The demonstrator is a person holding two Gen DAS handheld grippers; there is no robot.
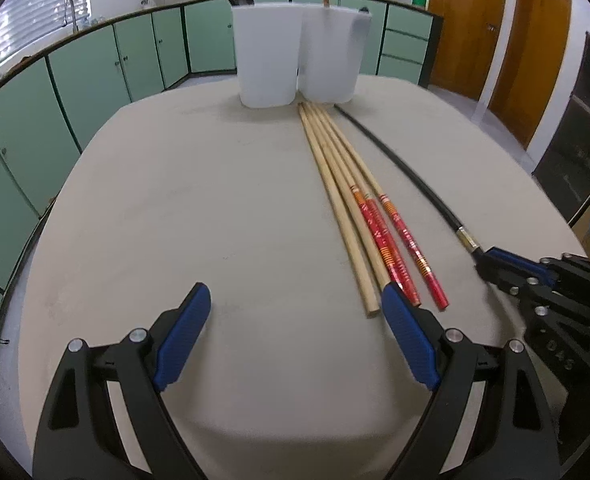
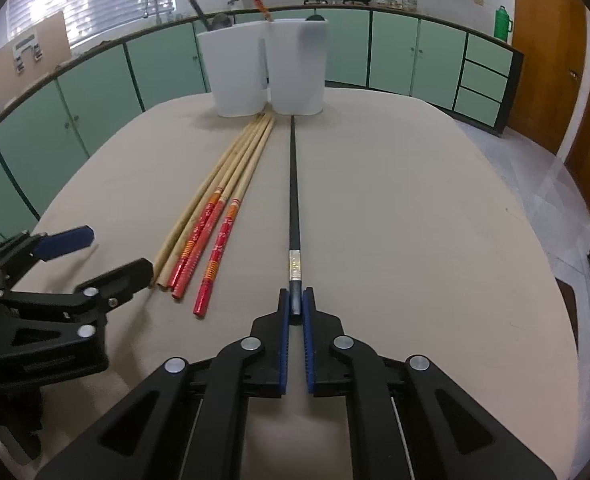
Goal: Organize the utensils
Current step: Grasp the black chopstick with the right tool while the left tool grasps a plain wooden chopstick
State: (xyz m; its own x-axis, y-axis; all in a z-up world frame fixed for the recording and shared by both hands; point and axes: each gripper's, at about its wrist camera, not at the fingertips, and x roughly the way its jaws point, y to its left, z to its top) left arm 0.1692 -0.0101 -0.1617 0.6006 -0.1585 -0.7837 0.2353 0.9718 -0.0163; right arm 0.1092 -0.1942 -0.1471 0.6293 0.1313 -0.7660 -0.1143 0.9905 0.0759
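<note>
On the beige table, the black chopstick is pinched by the right gripper; beside it 4 wooden chopsticks lie before 2 white holders. The left gripper is spread.

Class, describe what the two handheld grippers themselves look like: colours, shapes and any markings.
Both the left gripper and the right gripper have matte black angular linkage arms with triangular cut-outs, round silver pivot bolts, and blue ribbed pads on their fingers. The right gripper's body bears embossed digits.

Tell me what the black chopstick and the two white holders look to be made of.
Black chopstick: probably lacquered wood or plastic, smooth dark shaft with a shiny metallic band near its end. White holders: likely matte plastic, with even, slightly translucent walls.
</note>
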